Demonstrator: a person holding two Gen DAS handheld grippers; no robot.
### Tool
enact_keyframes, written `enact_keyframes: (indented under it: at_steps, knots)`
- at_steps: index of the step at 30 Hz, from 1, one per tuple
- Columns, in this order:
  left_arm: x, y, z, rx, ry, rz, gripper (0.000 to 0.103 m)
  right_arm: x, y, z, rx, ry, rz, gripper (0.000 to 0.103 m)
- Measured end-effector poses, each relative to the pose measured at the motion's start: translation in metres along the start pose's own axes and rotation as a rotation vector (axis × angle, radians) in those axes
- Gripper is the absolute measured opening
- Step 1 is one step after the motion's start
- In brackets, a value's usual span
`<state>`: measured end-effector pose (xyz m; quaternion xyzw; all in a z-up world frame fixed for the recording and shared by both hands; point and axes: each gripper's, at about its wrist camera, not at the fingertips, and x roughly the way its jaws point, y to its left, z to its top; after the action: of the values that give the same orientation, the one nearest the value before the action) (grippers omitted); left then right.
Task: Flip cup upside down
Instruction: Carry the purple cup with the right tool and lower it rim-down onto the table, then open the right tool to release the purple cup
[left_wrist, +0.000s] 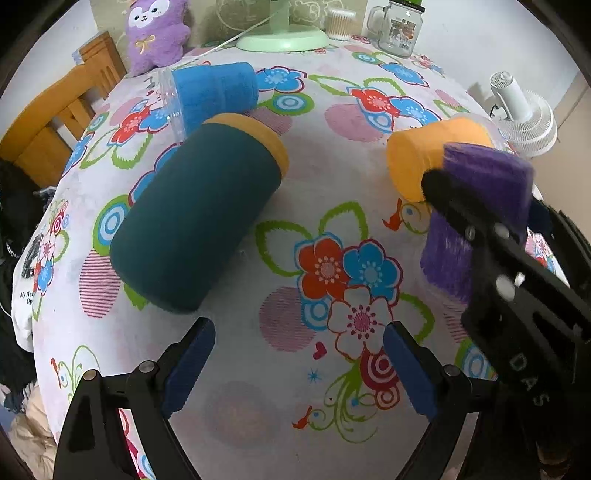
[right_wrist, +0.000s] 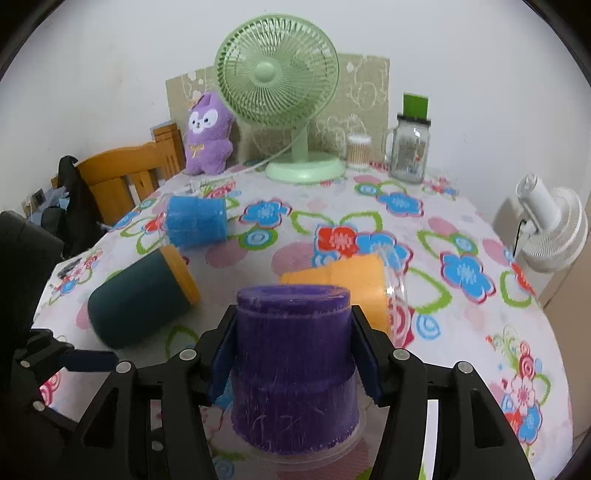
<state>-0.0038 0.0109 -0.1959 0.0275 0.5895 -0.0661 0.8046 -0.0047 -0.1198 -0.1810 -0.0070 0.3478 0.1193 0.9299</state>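
Note:
A purple fuzzy cup (right_wrist: 295, 365) stands upside down on the flowered tablecloth (right_wrist: 461, 229), its clear rim on the cloth. My right gripper (right_wrist: 291, 354) has its blue pads on both sides of the cup's upper part. In the left wrist view the purple cup (left_wrist: 480, 192) and right gripper show at the right. My left gripper (left_wrist: 299, 365) is open and empty above the cloth. A dark green cup (left_wrist: 195, 214) with an orange band lies on its side ahead of it. A blue cup (left_wrist: 214, 94) and an orange cup (left_wrist: 424, 155) also lie on their sides.
A green desk fan (right_wrist: 284, 92), a purple plush toy (right_wrist: 208, 134), a cotton swab jar (right_wrist: 358, 146) and a glass mug jar (right_wrist: 410, 151) stand at the table's far edge. A wooden chair (right_wrist: 122, 173) is at the left, a white fan (right_wrist: 550, 225) at the right.

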Motion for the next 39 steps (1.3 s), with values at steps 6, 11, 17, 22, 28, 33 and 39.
enact_keyframes:
  at_steps: [6, 11, 17, 22, 28, 33, 39]
  knots:
    - [-0.009, -0.005, -0.005, 0.011, 0.034, 0.007, 0.094, -0.006, -0.004, -0.002, 0.050, 0.103, 0.005, 0.088]
    - [-0.032, -0.013, -0.006, 0.027, 0.057, -0.010, 0.094, -0.026, -0.009, 0.005, 0.103, 0.185, 0.024, 0.089]
    - [-0.066, -0.018, -0.004, 0.022, 0.057, -0.025, 0.094, -0.061, -0.015, 0.021, 0.122, 0.232, 0.015, 0.093]
    - [-0.094, -0.019, -0.002, -0.005, 0.038, -0.043, 0.094, -0.088, -0.023, 0.039, 0.147, 0.247, 0.012, 0.094]
    - [-0.122, -0.023, -0.001, -0.014, -0.001, -0.021, 0.094, -0.116, -0.030, 0.053, 0.145, 0.246, -0.005, 0.096]
    - [-0.136, -0.025, -0.002, -0.025, -0.025, -0.013, 0.094, -0.133, -0.038, 0.058, 0.159, 0.253, -0.010, 0.096]
    - [-0.147, -0.026, -0.003, -0.075, -0.050, -0.019, 0.094, -0.144, -0.047, 0.057, 0.187, 0.258, -0.027, 0.097]
